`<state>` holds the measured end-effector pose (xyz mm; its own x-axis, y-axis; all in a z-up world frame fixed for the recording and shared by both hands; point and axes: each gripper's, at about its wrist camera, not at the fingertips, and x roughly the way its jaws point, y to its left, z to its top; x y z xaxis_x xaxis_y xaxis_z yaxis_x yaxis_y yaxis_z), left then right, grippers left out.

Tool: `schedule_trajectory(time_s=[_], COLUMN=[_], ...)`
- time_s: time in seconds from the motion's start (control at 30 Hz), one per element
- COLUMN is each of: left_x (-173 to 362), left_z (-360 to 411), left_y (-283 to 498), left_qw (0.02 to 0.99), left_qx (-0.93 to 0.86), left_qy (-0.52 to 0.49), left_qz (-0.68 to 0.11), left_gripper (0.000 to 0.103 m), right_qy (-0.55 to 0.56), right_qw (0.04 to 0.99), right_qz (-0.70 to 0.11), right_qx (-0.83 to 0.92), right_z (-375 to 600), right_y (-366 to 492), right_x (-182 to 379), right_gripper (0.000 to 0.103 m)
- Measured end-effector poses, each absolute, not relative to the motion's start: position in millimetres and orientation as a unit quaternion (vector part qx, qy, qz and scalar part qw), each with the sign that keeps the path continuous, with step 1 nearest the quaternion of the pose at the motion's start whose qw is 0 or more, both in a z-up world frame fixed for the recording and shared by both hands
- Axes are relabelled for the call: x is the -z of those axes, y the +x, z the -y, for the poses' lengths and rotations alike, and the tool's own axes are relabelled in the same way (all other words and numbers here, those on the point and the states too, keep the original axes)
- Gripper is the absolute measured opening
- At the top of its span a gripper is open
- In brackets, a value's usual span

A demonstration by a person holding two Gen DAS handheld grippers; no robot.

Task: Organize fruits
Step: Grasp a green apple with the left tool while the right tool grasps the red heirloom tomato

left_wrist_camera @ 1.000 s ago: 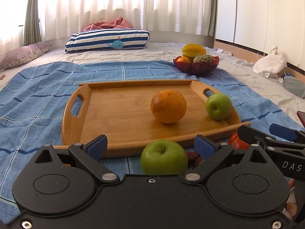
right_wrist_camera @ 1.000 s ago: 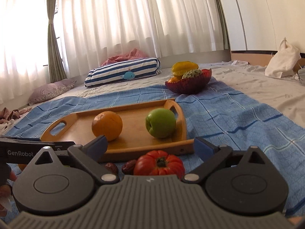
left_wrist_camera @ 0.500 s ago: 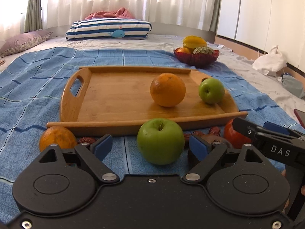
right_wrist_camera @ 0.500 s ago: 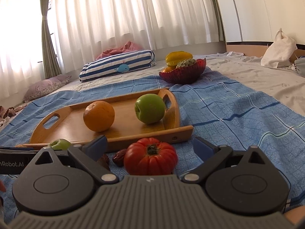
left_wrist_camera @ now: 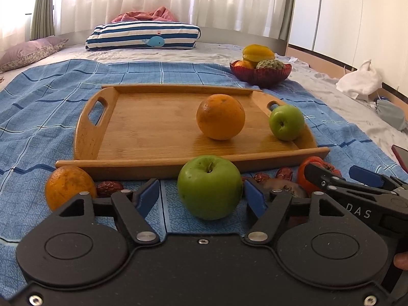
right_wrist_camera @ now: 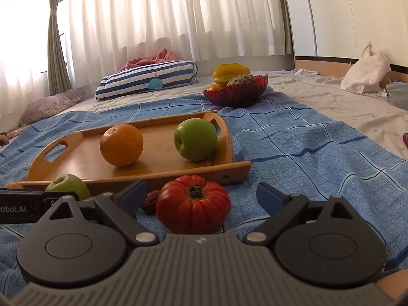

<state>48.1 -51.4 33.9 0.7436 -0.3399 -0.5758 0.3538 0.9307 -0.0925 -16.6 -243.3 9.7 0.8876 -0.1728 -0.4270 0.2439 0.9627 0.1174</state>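
Fruits lie in three places here, all on the big blue checked blanket (left_wrist_camera: 46, 117) that covers the bed. The largest thing on the blanket is the rectangular wooden tray with two cut-out handles (left_wrist_camera: 142, 130), and it carries a round orange (left_wrist_camera: 220, 120) near its middle and a small green apple (left_wrist_camera: 287, 122) by its right handle. Behind the tray, near the far right corner of the blanket, stands a dark red glass bowl (left_wrist_camera: 260, 74) with a yellow star fruit and other fruits inside.

In front of the tray, on the cloth, lies a second, bigger green apple (left_wrist_camera: 209, 186), just beside the tray's front edge. The left gripper (left_wrist_camera: 202, 197) has it between its blue pads; the jaws have just been closing, but a gap is there on the left side and the right pad is very close, so the apple is not pressed. To the right, a ribbed red tomato (right_wrist_camera: 193, 204) sits between the fingers of the right gripper (right_wrist_camera: 201, 199), which stand wide, well clear of it on both sides.

A second orange (left_wrist_camera: 68, 187) rests at the left, and a few small dark red dates (left_wrist_camera: 109, 187) are scattered along the tray's front edge
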Motion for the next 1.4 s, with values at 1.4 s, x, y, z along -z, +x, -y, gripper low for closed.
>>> schedule_trajectory(time_s=[1.4], left_x=[-25.5], left_z=[57.0], left_y=[55.0], left_qw=[0.933], left_qx=[0.185], left_qy=[0.005], left_qz=[-0.309], left_gripper=[0.066], right_qy=[0.068], right_qw=[0.963], right_qz=[-0.238], right_qx=[0.105], right_z=[238.7], right_y=[-6.7], right_x=[-2.7], right_gripper=[0.088])
